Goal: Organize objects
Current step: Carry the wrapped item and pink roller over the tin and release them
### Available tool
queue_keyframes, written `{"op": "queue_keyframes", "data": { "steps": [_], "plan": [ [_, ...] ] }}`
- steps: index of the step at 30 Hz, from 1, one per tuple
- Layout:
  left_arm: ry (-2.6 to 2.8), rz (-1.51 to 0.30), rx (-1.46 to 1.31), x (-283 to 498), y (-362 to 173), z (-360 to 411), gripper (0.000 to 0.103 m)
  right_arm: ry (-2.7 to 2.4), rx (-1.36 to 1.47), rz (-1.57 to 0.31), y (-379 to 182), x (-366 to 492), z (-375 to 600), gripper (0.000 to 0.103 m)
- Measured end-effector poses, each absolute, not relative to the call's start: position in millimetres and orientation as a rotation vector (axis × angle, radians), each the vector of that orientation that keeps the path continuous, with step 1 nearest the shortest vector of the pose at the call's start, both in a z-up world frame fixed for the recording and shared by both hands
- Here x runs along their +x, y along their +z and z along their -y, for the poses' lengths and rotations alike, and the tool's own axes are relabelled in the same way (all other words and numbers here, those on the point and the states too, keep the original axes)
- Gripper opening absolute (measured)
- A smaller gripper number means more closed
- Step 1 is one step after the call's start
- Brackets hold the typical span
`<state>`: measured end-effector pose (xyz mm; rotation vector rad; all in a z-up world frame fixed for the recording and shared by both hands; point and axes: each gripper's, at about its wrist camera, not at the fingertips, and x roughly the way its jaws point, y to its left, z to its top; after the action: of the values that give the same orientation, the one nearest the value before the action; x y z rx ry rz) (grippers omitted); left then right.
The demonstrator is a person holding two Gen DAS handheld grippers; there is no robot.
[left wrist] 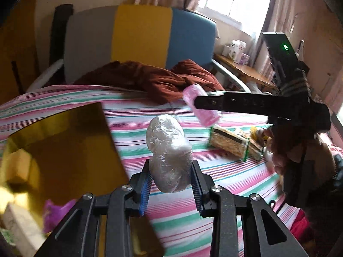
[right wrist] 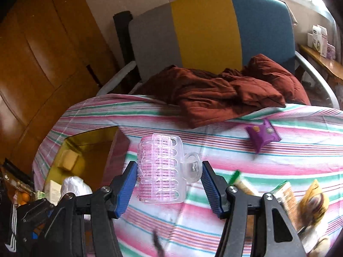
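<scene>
- Clamped between my left gripper's ribbed pads sits a clear plastic-wrapped bundle, dead centre in the lower half of the left wrist view and raised off the bedspread; the jaws are narrow and tight on it.
- Over on the right wrist view, my right gripper has a pink roller in a clear clip case pinched across its width, jaws at a middling gap, pads pressing on both sides.
- From the left camera the right gripper shows as a black bar at centre right, with that pink roller at its tip.
- Step in hand, as I judge it: both items are picked up and are being carried to the gold-lined box at the left of both frames, which already holds a small tan block.
- Next move calls for bringing each load over the box opening and letting go one at a time, so the grippers do not collide.
- Still loose on the striped bedspread: a purple packet upper right, and snack packets at the right edge.
- Behind lie a rust-brown blanket, a grey, yellow and blue headboard, and a bright window upper right.
</scene>
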<state>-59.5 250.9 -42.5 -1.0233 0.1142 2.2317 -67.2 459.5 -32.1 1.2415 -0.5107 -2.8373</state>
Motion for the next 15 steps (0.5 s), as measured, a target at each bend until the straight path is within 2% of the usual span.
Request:
{"op": "queue_keyframes", "data": {
  "steps": [15],
  "plan": [
    [2.466, 0.062, -1.075, -70, -36, -122, 0.035, -2.738, 1.217, 0.456, -23, -66, -355, 0.06]
  ]
}}
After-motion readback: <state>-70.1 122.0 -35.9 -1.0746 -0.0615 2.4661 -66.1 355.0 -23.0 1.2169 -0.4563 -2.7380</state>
